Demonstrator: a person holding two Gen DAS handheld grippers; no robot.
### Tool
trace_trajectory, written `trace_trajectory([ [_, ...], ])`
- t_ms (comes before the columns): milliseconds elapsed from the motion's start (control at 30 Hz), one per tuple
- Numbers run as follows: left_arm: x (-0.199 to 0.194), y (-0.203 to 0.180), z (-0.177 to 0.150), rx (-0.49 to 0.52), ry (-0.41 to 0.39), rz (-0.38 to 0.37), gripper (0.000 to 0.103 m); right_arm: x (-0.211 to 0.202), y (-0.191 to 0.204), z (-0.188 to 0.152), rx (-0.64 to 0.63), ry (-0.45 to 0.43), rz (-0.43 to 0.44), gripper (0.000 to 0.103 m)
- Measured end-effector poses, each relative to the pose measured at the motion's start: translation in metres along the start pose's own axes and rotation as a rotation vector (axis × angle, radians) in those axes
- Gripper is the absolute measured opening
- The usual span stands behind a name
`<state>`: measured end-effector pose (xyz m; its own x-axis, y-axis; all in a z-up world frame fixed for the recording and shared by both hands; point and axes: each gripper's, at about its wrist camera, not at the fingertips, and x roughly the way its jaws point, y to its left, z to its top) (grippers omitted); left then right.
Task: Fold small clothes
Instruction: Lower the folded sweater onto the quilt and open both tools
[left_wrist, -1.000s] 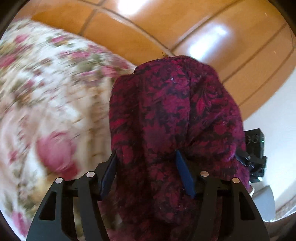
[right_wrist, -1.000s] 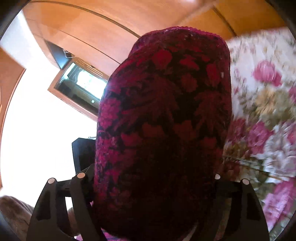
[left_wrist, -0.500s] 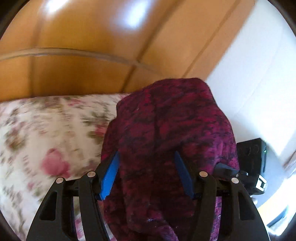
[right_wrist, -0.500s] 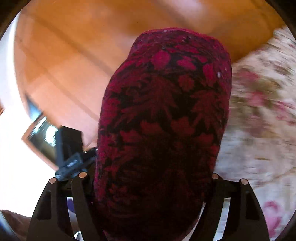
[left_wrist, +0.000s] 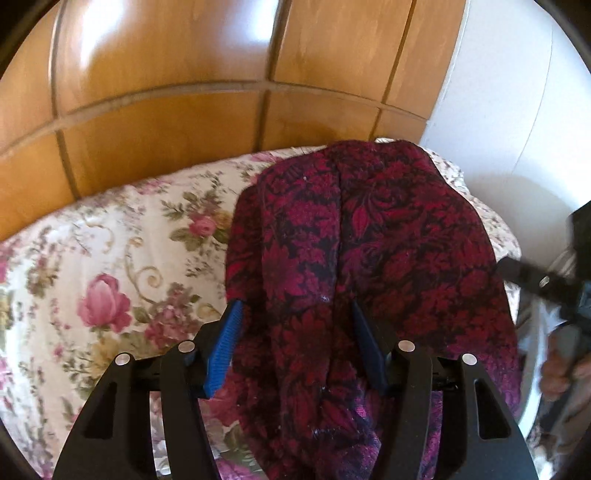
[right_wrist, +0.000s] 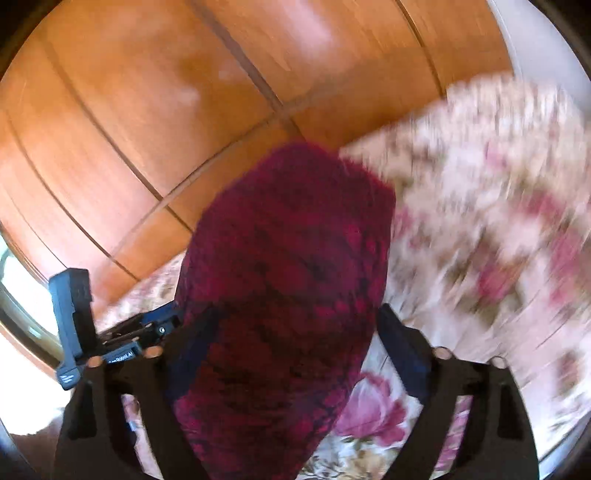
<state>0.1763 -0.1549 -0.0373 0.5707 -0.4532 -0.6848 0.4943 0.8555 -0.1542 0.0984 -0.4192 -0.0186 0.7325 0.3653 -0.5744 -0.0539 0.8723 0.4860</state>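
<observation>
A dark red flower-patterned garment (left_wrist: 354, 258) hangs bunched over my left gripper (left_wrist: 295, 314), whose blue-padded fingers (left_wrist: 227, 343) stand apart with the cloth draped between and over them. The same garment (right_wrist: 284, 295) fills the middle of the right wrist view, draped over my right gripper (right_wrist: 295, 332), whose fingers (right_wrist: 402, 347) also stand apart. The cloth is held up above a floral bedspread (left_wrist: 110, 266). The fingertips are hidden by cloth. The right view is blurred.
A wooden panelled headboard (left_wrist: 184, 92) rises behind the bed. A white wall (left_wrist: 517, 92) is at the right. The other gripper (right_wrist: 74, 325) shows at the left of the right wrist view; the bedspread (right_wrist: 480, 221) lies at the right.
Both grippers have tilted down toward the bed with the garment; more bedspread shows. The right gripper's fingers now show apart beside the cloth.
</observation>
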Motion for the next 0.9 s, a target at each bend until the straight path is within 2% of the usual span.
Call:
trace_trajectory([
  [100, -0.007, -0.002, 0.001, 0.001, -0.028, 0.067, 0.059, 0.008, 0.029, 0.020, -0.127, -0.001, -0.082, 0.071],
  [167, -0.003, 0.000, 0.004, -0.005, -0.026, 0.097, 0.059, 0.029, 0.036, 0.025, -0.161, 0.053, -0.121, 0.069],
  [267, -0.001, 0.006, 0.003, -0.019, -0.026, 0.159, 0.059, 0.078, 0.049, 0.022, -0.201, 0.127, -0.229, 0.069],
  [300, 0.001, 0.011, 0.002, -0.030, -0.019, 0.169, 0.059, 0.098, 0.039, 0.020, -0.215, 0.142, -0.265, 0.070],
  [367, 0.008, 0.022, 0.001, -0.078, 0.007, 0.144, 0.059, 0.113, 0.043, 0.012, -0.268, 0.135, -0.341, 0.073],
  [467, 0.005, 0.025, -0.003, -0.123, 0.004, 0.139, 0.065, 0.104, 0.042, 0.001, -0.266, 0.095, -0.352, 0.074],
  [533, 0.000, 0.017, -0.006, -0.098, -0.013, 0.141, 0.066, 0.095, 0.042, -0.005, -0.266, 0.069, -0.351, 0.074],
  [633, -0.005, 0.013, -0.009, -0.107, -0.036, 0.155, 0.073, 0.090, 0.036, -0.006, -0.245, 0.049, -0.352, 0.076],
  [767, -0.019, 0.011, -0.009, -0.122, -0.061, 0.179, 0.080, 0.071, 0.042, -0.002, -0.222, 0.020, -0.367, 0.095],
  [900, -0.030, 0.008, -0.011, -0.098, -0.090, 0.201, 0.080, 0.058, 0.046, -0.002, -0.193, 0.001, -0.390, 0.097],
])
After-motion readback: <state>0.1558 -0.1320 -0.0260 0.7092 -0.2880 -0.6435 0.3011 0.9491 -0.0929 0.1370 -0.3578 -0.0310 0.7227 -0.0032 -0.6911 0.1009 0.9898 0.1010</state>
